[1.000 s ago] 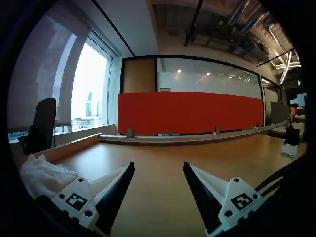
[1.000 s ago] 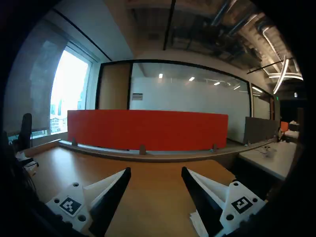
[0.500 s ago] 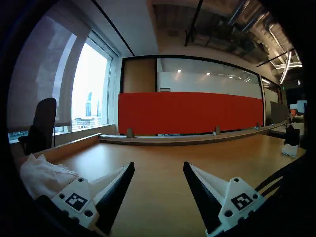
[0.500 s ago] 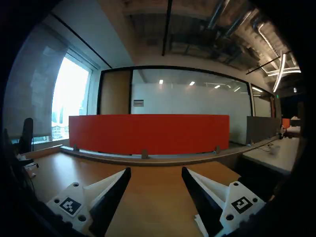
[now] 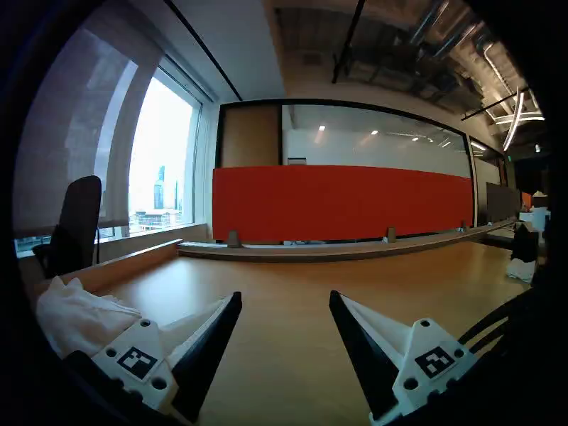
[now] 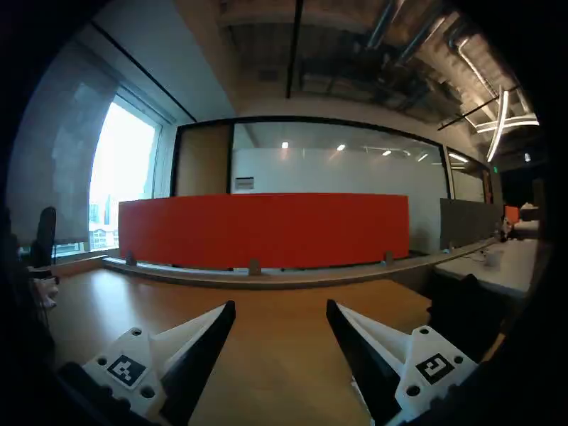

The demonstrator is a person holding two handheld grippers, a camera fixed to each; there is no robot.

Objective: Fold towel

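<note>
Lying crumpled by the desk's (image 5: 305, 273) left edge, the white towel (image 5: 74, 316) sits just left of the wide-open, empty left gripper (image 5: 285, 294), likely nearer it than the equally wide, empty right gripper (image 6: 280, 303).

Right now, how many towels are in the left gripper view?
1 for certain: a crumpled white towel on the desk, left of the left gripper. A small white thing far right could be another; too small to tell.

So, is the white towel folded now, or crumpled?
Crumpled, not folded: the white towel lies in a bunched, wrinkled heap on the wooden desk.
</note>
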